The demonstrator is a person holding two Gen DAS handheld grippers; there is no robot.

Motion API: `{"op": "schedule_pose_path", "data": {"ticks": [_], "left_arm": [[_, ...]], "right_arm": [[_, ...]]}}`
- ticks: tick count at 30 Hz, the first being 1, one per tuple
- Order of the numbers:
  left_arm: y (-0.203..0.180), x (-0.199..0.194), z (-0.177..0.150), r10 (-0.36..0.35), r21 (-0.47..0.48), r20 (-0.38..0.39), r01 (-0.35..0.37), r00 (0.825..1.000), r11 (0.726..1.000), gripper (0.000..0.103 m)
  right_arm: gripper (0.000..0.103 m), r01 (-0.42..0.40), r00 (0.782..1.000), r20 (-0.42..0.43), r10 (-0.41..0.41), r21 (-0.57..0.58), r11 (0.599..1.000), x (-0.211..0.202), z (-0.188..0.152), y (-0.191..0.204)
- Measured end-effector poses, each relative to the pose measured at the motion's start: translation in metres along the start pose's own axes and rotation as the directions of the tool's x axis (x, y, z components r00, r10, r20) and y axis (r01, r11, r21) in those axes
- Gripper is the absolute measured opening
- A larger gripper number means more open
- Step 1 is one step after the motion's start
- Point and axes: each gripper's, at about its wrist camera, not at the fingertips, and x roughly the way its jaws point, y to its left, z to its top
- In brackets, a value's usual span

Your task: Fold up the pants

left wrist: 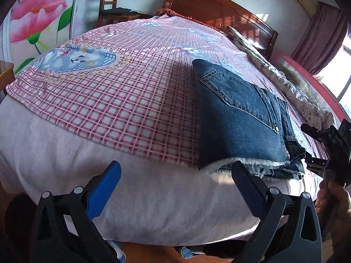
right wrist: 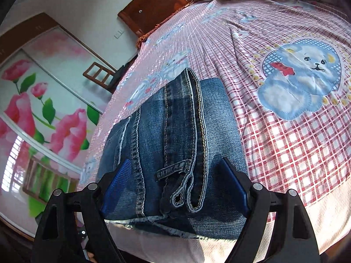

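Observation:
The blue jeans [left wrist: 241,114] lie folded into a compact bundle on the pink checked bedspread [left wrist: 131,100], a back pocket facing up, close to the bed's near edge. My left gripper [left wrist: 175,186] hangs open over the white mattress edge, to the left of the bundle, with nothing between its blue pads [left wrist: 105,190]. In the right wrist view, the jeans [right wrist: 175,120] show their waistband and a belt loop. My right gripper [right wrist: 175,161] stands open, its fingers spread over the bundle's near end without pinching it. The right gripper [left wrist: 306,145] also shows at the bundle's right end, held by a hand [left wrist: 333,197].
A wooden headboard [left wrist: 219,8] closes the far end of the bed. A rolled patterned quilt [left wrist: 285,83] runs along its right side. A wooden chair [left wrist: 111,2] and a flower-painted wardrobe door [right wrist: 43,114] stand beyond the bed. Shoes [left wrist: 186,252] lie on the floor below.

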Motion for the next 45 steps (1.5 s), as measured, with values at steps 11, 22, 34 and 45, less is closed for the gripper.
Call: {"op": "schedule_pose_path", "data": {"ticks": [11,22,34,45], "left_arm": [[0.010,-0.006,0.003,-0.074,-0.017,-0.003,0.074,0.997,0.997,0.101],[0.012,-0.009,0.003,-0.085,-0.037,0.007,0.086,0.996,0.996,0.101],[0.025,-0.020,0.021,0.003,-0.106,0.039,0.001,0.999,0.994,0.101],[-0.079,0.045,0.143,-0.325,0.048,-0.041,0.326,0.945,0.944,0.101]], "right_arm": [[0.015,0.077,0.984,-0.156,-0.084,-0.054,0.996,0.025,0.006,0.015],[0.014,-0.203,0.978,-0.010,0.206,0.138,0.969,-0.034,0.031,0.011],[0.020,-0.068,0.997,0.002,0.072,0.343,0.937,-0.028,-0.020,-0.069],[0.020,-0.256,0.967,0.068,0.247,0.209,0.944,-0.007,0.048,0.005]]}}
